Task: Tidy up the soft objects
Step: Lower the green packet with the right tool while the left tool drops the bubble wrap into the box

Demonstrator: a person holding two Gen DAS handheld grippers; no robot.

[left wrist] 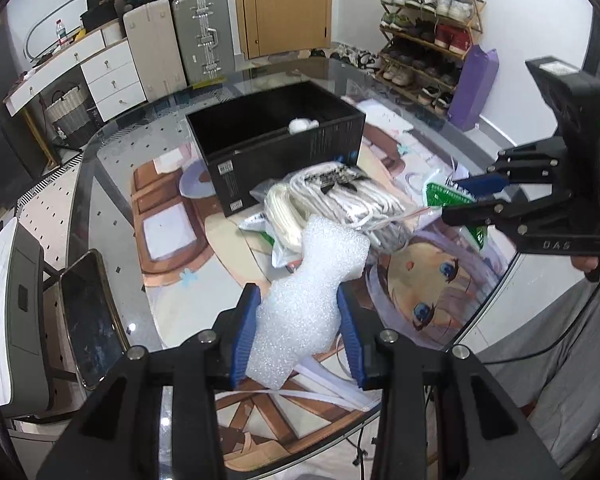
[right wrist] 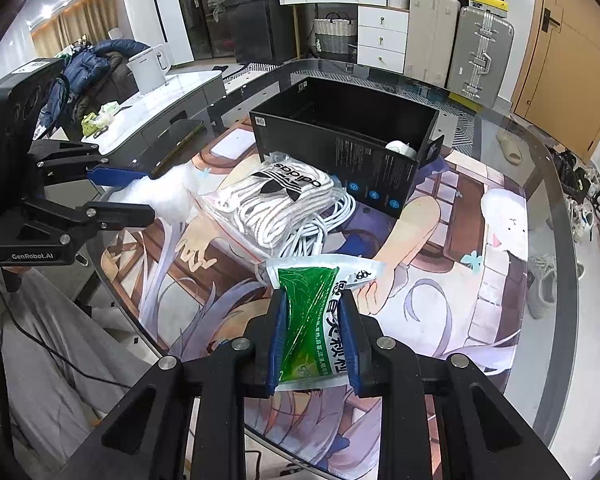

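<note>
The black box (left wrist: 276, 136) lies ahead of both grippers, open side up, beyond the bagged rope (left wrist: 332, 204). The left gripper (left wrist: 300, 332) is clamped on a white foam piece (left wrist: 308, 304), long axis pointing boxward. The right gripper (right wrist: 314, 336) is clamped on a green packet (right wrist: 316, 320), held above the table (right wrist: 540, 240).
</note>
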